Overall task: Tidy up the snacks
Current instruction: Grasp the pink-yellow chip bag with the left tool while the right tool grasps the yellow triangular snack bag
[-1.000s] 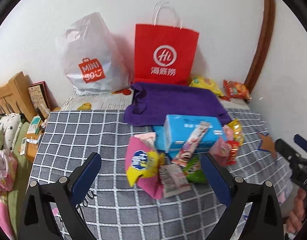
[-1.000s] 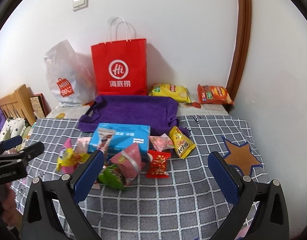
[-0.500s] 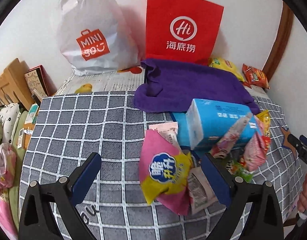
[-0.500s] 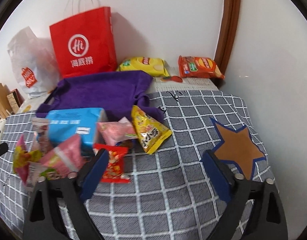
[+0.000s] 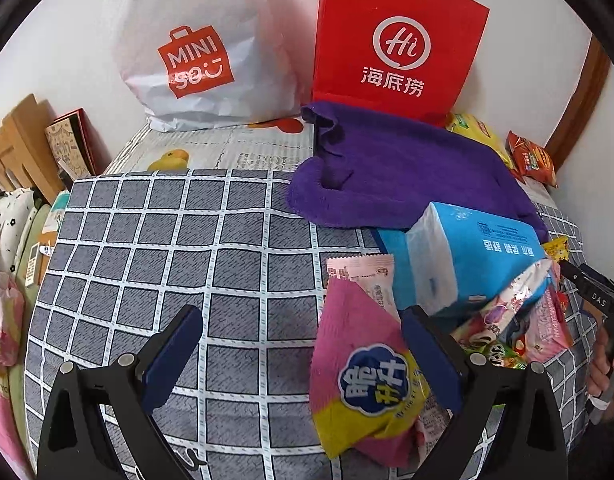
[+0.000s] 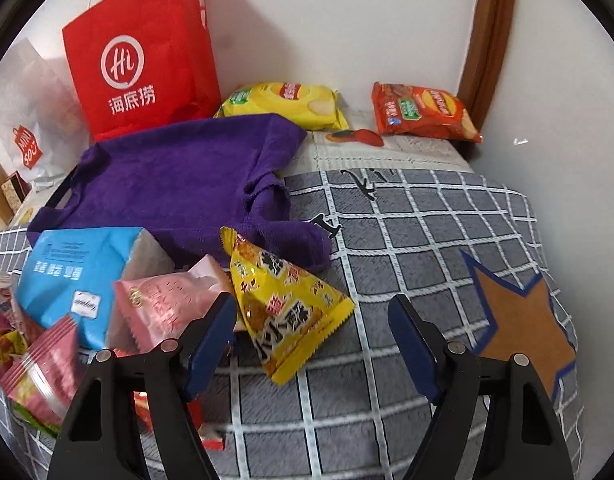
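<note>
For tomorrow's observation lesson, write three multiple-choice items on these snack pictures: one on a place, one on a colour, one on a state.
1. Where does the red paper bag stand?
A. behind the purple towel
B. on the star patch
C. on the blue pack

2. What colour is the triangular snack packet by the right gripper?
A. green
B. yellow
C. white

3. How is the left gripper?
A. clamped on the towel
B. open, holding nothing
C. shut on a book

Key: A, it rises by the wall past the towel; B, its wrapper is yellow; B, its fingers stand apart.
</note>
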Motion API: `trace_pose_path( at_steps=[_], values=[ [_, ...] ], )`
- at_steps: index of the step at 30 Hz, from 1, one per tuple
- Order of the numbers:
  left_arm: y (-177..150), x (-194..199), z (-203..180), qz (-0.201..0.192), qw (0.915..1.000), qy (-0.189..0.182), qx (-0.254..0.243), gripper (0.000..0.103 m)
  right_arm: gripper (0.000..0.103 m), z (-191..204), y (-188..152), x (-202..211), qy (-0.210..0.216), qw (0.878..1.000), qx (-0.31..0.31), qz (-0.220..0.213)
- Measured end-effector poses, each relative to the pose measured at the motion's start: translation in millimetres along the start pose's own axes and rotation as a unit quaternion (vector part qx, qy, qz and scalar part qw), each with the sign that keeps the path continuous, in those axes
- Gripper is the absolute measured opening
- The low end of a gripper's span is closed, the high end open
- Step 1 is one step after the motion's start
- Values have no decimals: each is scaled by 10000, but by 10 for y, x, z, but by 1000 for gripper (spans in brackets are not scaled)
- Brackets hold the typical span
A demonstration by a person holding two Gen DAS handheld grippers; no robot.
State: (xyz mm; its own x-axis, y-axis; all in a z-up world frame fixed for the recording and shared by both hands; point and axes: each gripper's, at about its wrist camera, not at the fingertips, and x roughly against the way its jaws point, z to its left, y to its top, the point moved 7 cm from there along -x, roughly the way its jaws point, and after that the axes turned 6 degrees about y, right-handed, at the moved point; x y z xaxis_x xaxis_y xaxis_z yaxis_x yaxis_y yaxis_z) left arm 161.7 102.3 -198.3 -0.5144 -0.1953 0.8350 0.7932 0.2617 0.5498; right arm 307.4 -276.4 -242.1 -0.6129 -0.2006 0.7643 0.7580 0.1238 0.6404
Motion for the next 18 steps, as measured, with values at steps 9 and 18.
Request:
trace_pose_path(
  at_steps=[9,18],
  values=[
    [35,-100,-21,50,10000,-25,-10,100,78,26,55,-177,43,9999,107,83],
    [54,-109,25,27,10000,-54,-8,100,78,43,93,-315,142,9995,210,211]
  ],
)
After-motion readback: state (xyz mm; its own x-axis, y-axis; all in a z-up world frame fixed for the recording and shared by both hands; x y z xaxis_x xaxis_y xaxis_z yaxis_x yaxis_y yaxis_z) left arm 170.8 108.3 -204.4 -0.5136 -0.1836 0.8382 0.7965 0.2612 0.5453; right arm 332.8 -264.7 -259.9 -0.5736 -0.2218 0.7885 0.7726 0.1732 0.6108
